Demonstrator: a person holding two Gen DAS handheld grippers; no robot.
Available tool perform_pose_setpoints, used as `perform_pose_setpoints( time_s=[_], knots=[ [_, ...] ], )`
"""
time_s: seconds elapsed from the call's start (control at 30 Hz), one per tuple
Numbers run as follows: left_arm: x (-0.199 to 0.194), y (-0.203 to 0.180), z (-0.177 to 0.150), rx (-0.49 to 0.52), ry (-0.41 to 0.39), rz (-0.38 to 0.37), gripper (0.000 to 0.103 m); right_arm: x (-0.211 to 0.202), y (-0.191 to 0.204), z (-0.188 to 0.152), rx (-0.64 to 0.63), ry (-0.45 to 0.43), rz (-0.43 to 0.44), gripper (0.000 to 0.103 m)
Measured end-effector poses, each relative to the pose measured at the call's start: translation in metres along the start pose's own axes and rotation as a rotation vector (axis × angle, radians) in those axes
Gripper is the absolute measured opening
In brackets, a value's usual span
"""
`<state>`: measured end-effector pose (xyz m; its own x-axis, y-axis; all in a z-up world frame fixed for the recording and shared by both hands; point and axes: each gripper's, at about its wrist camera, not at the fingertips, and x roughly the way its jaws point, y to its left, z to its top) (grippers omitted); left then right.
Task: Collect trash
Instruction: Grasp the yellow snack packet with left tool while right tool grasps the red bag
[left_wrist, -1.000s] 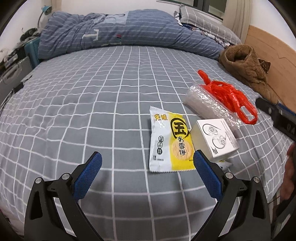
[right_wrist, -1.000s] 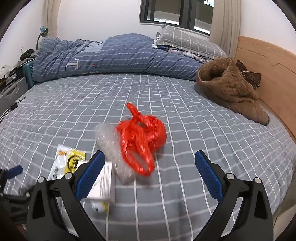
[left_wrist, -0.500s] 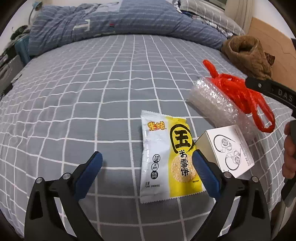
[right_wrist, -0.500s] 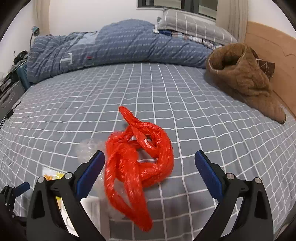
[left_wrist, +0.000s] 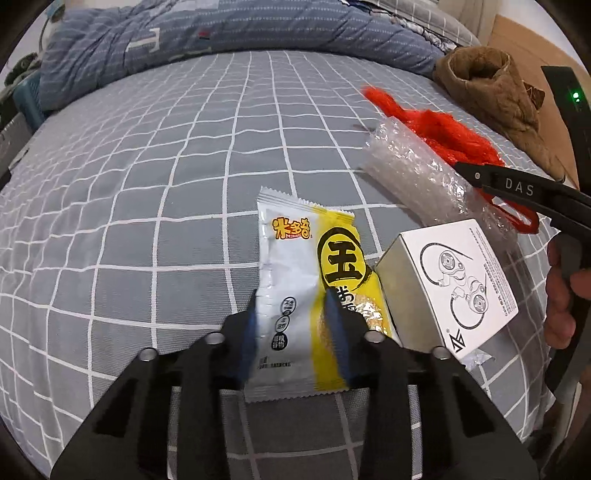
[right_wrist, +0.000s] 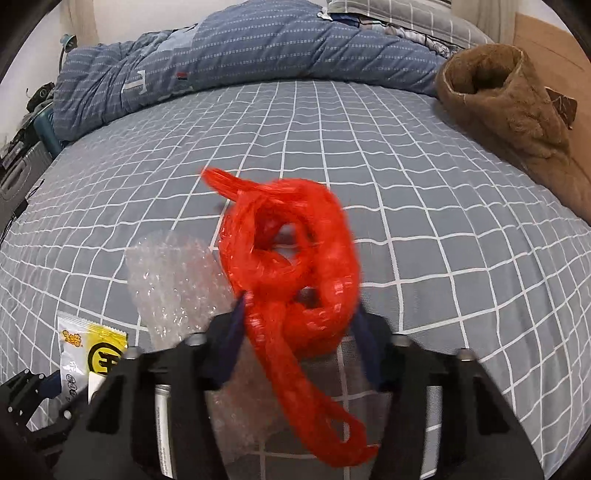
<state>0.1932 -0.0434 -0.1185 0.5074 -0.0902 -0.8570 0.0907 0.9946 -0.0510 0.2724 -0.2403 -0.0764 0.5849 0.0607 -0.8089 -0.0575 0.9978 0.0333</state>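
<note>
Left gripper (left_wrist: 291, 317) just closing, clamped on snack packet (left_wrist: 306, 288) at lower centre. Right gripper (right_wrist: 299, 328) just closing too, gripping red plastic bag (right_wrist: 291, 258) mid-frame — blurred. White box (left_wrist: 450, 288) at right, shut, contents hidden. Bubble wrap (right_wrist: 173, 273) partly covered, left of bag. Bedsheet (left_wrist: 147, 166) open toward upper left; brown garment (right_wrist: 509, 110) upper right.

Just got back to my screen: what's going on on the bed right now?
A person is picking up trash with both tongs. The left tongs have just closed on the snack packet; the right tongs have just closed on the red plastic bag. The bubble wrap and white earphone box lie loose on the checked bedsheet.
</note>
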Motion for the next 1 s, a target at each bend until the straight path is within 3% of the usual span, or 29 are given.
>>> perform_pose_setpoints(
  time_s=[0.37, 1.0],
  knots=[
    [-0.015, 0.005, 0.005, -0.01, -0.058, 0.011, 0.023, -0.024, 0.002, 0.004, -0.001, -0.089, -0.036, 0.033],
    [-0.043, 0.032, 0.01, -0.025, -0.128, 0.065, 0.022, -0.086, 0.018, -0.002, -0.006, -0.209, -0.053, 0.033]
  ],
)
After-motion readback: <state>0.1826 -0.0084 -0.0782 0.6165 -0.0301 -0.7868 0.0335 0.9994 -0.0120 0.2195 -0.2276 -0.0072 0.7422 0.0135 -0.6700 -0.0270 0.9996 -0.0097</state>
